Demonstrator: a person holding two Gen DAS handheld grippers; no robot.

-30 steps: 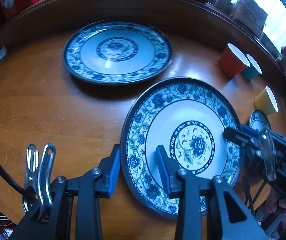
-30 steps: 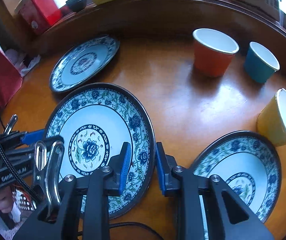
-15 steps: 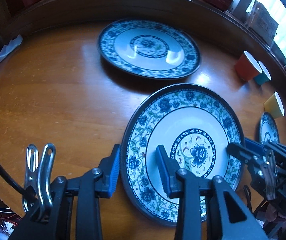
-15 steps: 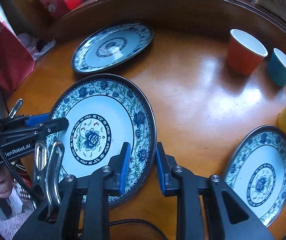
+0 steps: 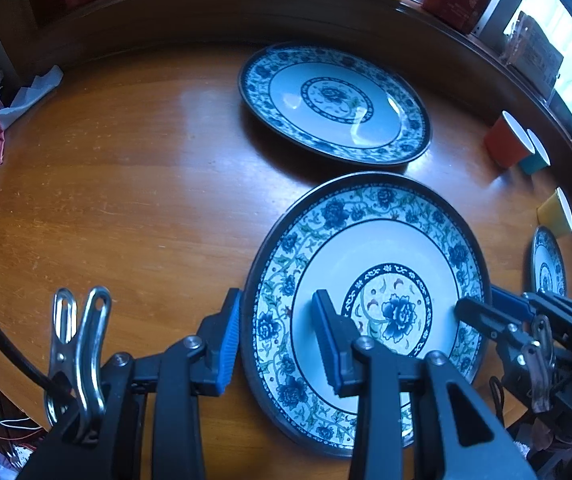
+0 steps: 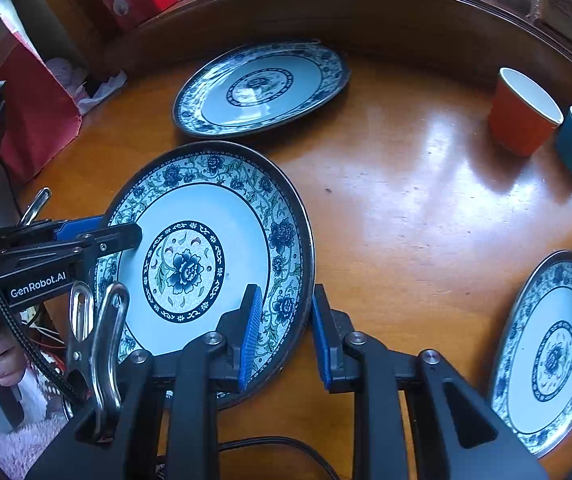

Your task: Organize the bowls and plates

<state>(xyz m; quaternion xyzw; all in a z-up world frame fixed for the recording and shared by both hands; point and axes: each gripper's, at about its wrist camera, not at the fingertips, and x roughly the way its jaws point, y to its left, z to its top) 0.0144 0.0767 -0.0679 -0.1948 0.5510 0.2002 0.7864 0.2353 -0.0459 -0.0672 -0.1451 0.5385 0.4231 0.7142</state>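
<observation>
Both the left gripper (image 5: 275,340) and the right gripper (image 6: 283,336) are clamped on opposite rims of the flowered plate (image 6: 213,240), just beside the far plate (image 6: 261,84); it looks stiff, glossy, breakable.

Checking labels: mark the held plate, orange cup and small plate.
held plate (image 6: 189,268), right wrist view, centre flower
orange cup (image 6: 520,120), right wrist view, outer wall
small plate (image 6: 554,356), right wrist view, centre medallion

Two close, steeply downward wrist views from opposite sides, sharing the held plate (image 5: 370,280).
</observation>
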